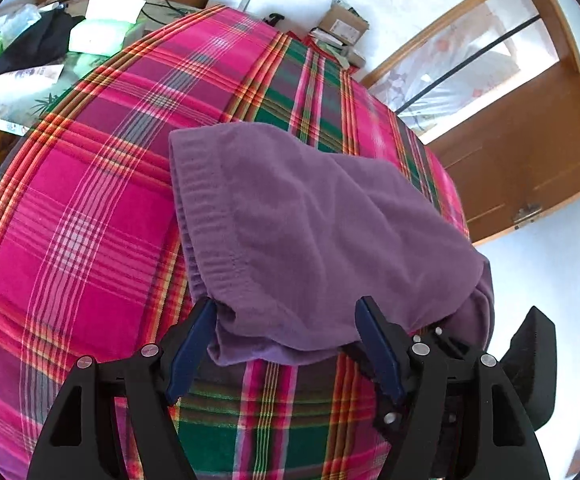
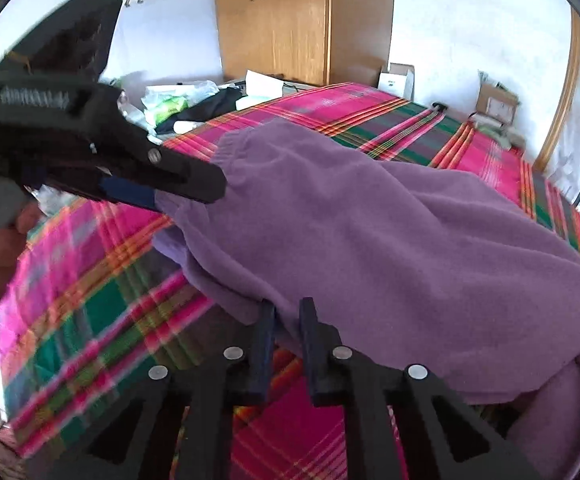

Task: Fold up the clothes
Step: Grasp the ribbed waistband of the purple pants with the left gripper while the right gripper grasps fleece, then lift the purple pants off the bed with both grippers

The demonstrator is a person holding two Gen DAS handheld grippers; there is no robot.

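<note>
A bed covered with a pink, green and orange plaid blanket (image 1: 90, 208) is filling the room's middle, with a wooden wardrobe (image 2: 282, 20) standing at the far wall, cardboard boxes (image 1: 342, 24) sitting on the white floor and a cluttered side table of papers and dark cloth (image 1: 38, 48) lying beyond the bed's far corner. A soft purple fleece garment with a ribbed elastic hem (image 1: 302, 232) is lying across the blanket near its close edge, already doubled over itself, with a lower layer showing beneath the top one at the near side and some cloth hanging off the bed's edge to the right. The left gripper (image 1: 286, 340) is reaching in with its blue-padded fingers (image 1: 192, 344) spread wide around the garment's near corner, touching the cloth but not pinching it in its own view; seen from the right wrist camera its tips are meeting the ribbed hem. The right gripper (image 2: 286, 340) is holding its fingers nearly together at the garment's near edge, and whether cloth is caught between them I cannot tell. Judging by the layers, at least one fold is in place, while the bulging, uneven shape suggests smoothing or further folding is remaining.
</note>
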